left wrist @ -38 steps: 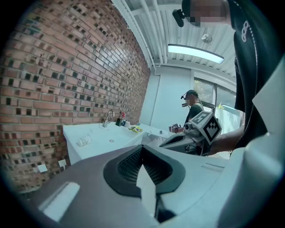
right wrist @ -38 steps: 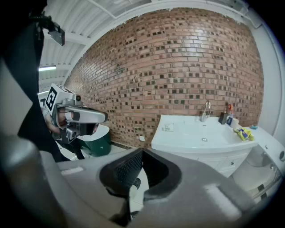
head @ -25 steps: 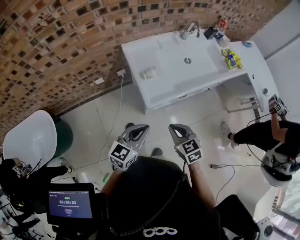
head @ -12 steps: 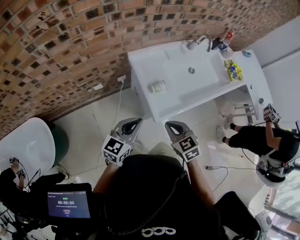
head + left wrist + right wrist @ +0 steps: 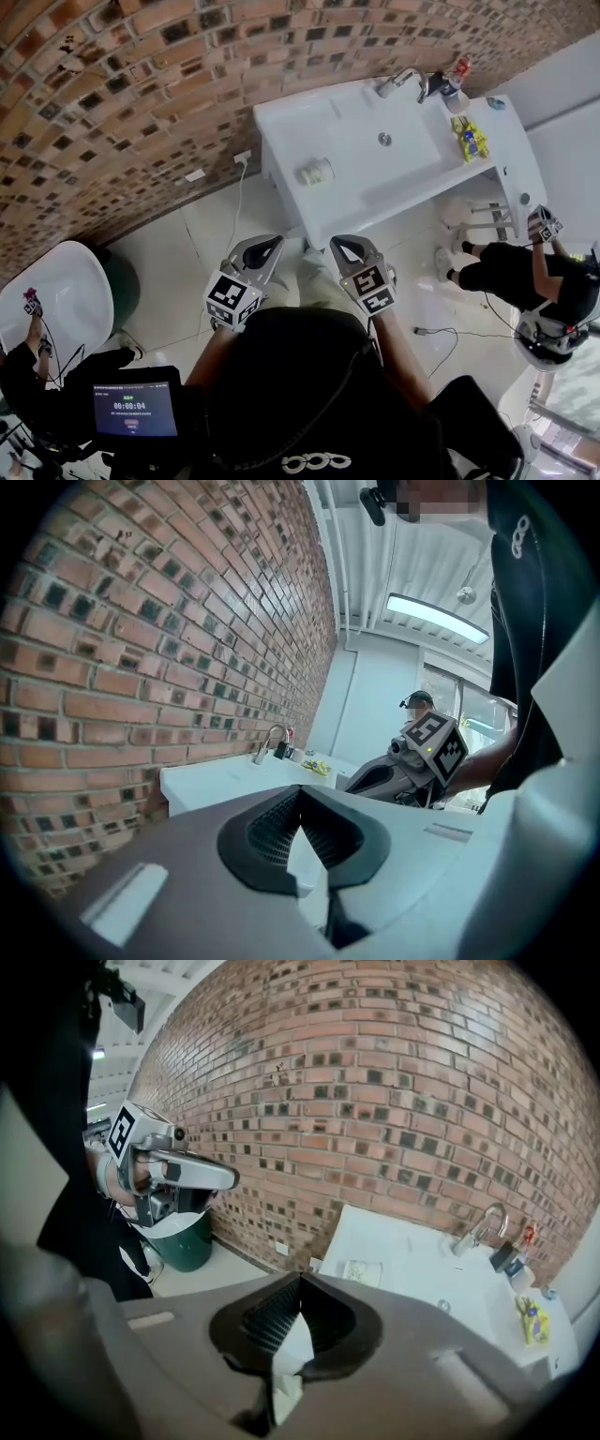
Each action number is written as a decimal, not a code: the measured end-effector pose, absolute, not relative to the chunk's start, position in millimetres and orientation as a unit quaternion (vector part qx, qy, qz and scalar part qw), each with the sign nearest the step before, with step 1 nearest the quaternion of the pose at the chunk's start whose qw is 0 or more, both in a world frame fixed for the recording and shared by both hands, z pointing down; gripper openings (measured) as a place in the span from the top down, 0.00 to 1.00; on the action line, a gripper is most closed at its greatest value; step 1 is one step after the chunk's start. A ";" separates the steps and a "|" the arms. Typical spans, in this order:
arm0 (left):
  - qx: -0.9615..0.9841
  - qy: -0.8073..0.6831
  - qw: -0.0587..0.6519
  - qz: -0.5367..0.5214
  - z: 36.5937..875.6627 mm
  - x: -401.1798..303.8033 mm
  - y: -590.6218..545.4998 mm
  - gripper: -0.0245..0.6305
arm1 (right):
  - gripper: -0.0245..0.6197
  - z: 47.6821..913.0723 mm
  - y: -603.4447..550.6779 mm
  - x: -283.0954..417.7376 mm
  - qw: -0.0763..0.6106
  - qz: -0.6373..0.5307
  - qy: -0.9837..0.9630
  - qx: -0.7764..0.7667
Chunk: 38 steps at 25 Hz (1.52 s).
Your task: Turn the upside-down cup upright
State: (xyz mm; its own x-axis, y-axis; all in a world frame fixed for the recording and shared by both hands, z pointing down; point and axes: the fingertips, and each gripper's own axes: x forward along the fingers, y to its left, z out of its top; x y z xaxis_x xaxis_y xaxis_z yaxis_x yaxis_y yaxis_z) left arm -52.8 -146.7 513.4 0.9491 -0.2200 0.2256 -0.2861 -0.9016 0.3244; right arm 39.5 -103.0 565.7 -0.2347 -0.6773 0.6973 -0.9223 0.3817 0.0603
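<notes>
Progress was nil: left tongs [image 5: 268, 244] and right tongs [image 5: 343, 246], both closed and empty, hung well apart from the cup [image 5: 316, 172] on the table [image 5: 281, 117]; grasping and righting apparently remained.

I step forward with my left gripper [image 5: 265, 249] and right gripper [image 5: 345, 251], and the white sink counter [image 5: 281, 122] now lies closer before their tips

Cup [image 5: 316, 172] on washstand [image 5: 281, 117], left of basin [image 5: 412, 152]
</notes>
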 end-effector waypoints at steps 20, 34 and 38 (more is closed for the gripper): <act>0.942 -0.263 0.175 0.112 507.4 -27.2 -182.9 0.94 | 0.59 719.3 -195.0 77.7 0.652 -0.098 -0.722 0.210; 0.905 -0.361 0.194 0.118 512.8 -34.5 -188.0 0.94 | 0.50 777.9 -265.5 86.1 0.700 -0.175 -0.685 0.102; 0.897 -0.378 0.198 0.115 513.3 -40.9 -192.6 0.94 | 0.50 795.8 -268.6 87.5 0.716 -0.169 -0.674 0.067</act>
State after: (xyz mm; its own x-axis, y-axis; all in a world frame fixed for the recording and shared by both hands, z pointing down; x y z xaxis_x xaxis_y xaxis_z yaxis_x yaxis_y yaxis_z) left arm -40.9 -192.6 513.3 0.6882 -0.6325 0.3555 -0.7233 -0.6361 0.2685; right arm 87.5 -268.6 795.8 0.0351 -0.3331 0.9423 0.1520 0.9336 0.3243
